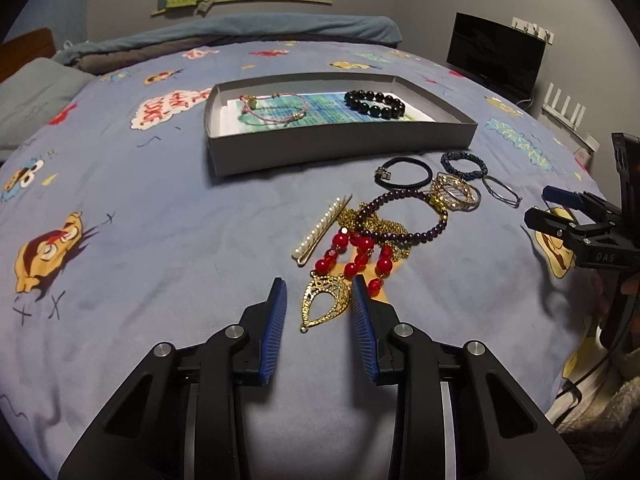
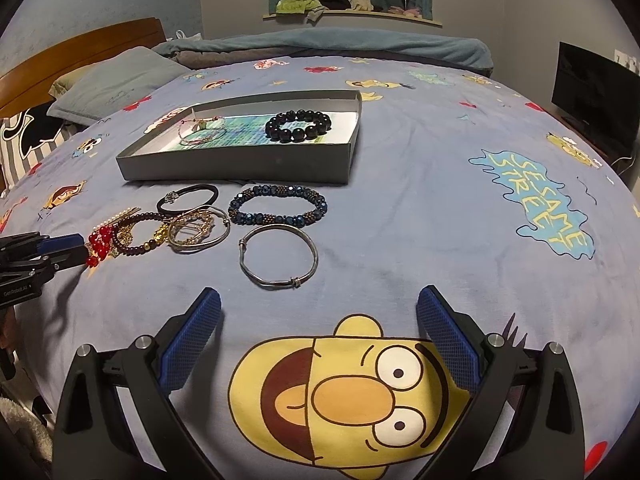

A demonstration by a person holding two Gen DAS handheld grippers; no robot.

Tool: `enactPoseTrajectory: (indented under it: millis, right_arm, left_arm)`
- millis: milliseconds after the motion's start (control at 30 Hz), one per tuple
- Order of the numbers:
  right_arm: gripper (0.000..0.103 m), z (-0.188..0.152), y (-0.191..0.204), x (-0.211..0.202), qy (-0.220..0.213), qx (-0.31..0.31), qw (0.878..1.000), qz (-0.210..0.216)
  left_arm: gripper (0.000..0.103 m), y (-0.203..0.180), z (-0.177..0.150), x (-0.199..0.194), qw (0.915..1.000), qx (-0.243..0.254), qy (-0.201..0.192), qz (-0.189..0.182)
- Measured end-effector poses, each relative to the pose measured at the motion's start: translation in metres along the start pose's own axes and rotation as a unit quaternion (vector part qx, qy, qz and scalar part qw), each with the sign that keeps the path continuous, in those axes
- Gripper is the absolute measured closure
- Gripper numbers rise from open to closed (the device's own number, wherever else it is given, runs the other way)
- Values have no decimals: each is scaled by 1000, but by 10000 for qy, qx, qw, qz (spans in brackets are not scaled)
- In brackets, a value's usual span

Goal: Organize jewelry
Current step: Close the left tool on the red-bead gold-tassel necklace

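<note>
**Two open grippers over a bed of jewelry**

Two blue-padded fingers of the left gripper (image 1: 319,296) stand apart in the left wrist view, with the gold filigree pendant (image 1: 325,299) lying on the bedspread (image 1: 160,220) between their tips, untouched as far as can be seen. Just ahead of it lie the red bead strand (image 1: 352,256), a pearl hair clip (image 1: 320,229) and a dark purple bead bracelet (image 1: 404,216). Farther ahead sits the grey tray (image 1: 340,148), holding a black bead bracelet (image 1: 375,103) and a thin pink cord bracelet (image 1: 276,110). At the right edge, the right gripper (image 1: 548,212) hovers near the pile.

From the right wrist view, the right gripper (image 2: 319,304) is spread wide and empty above a yellow cartoon face. Just ahead lies a silver bangle (image 2: 279,256), beyond it a blue beaded bracelet (image 2: 278,205), then the tray (image 2: 240,164). A black hair tie (image 2: 188,198) lies ahead to the left.
</note>
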State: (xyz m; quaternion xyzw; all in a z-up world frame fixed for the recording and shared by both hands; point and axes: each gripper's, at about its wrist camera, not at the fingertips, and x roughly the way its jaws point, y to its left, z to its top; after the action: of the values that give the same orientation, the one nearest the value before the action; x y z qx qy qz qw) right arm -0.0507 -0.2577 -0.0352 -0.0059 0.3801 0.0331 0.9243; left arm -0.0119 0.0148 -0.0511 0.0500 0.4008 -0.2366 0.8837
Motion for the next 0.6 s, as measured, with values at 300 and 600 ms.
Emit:
enactPoseTrajectory:
  millis: [300,600]
  right_arm:
    - [6,0,4,1,18,12,10000,42]
    - [6,9,7,10,-49,6,10000,29]
  left_arm:
    - [86,2,-5,3,10000,-19,73,-60]
    - [101,-6,1,-10,9996,194,-174,-141]
